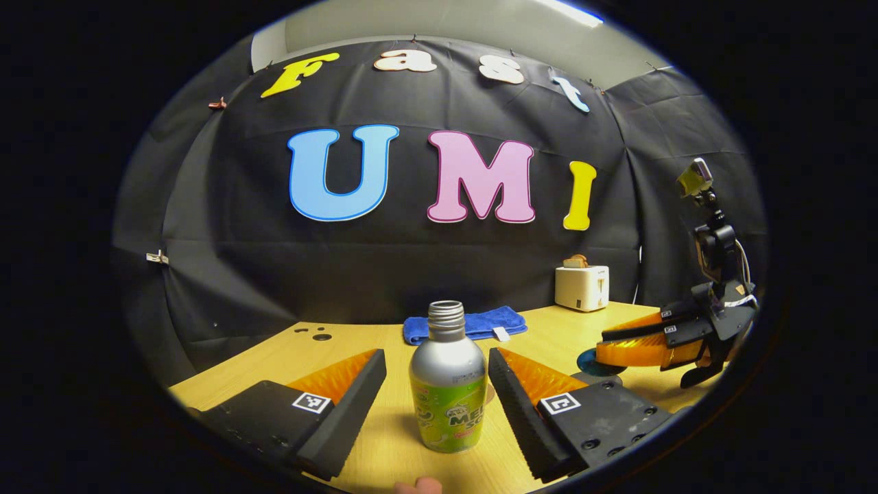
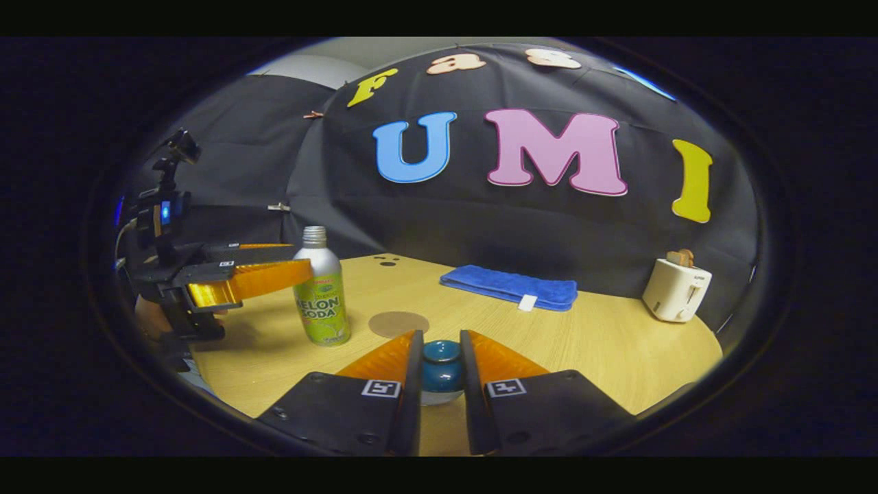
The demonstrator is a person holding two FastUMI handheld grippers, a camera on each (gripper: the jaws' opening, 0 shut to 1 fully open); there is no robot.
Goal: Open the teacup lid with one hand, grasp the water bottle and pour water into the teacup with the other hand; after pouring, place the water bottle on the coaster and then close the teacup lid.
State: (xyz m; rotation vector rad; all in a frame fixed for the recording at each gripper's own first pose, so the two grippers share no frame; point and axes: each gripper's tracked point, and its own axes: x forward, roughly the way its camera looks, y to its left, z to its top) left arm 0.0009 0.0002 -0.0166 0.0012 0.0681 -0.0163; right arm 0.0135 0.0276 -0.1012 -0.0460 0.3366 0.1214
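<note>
Teacup lid (image 2: pixel 441 361) half-hidden between tool (image 2: pixel 439 367) fingers

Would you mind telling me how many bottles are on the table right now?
1. The bottle stands upright near the table's front, between the open left tongs. None other shows, though something could hide behind the tongs.
</note>
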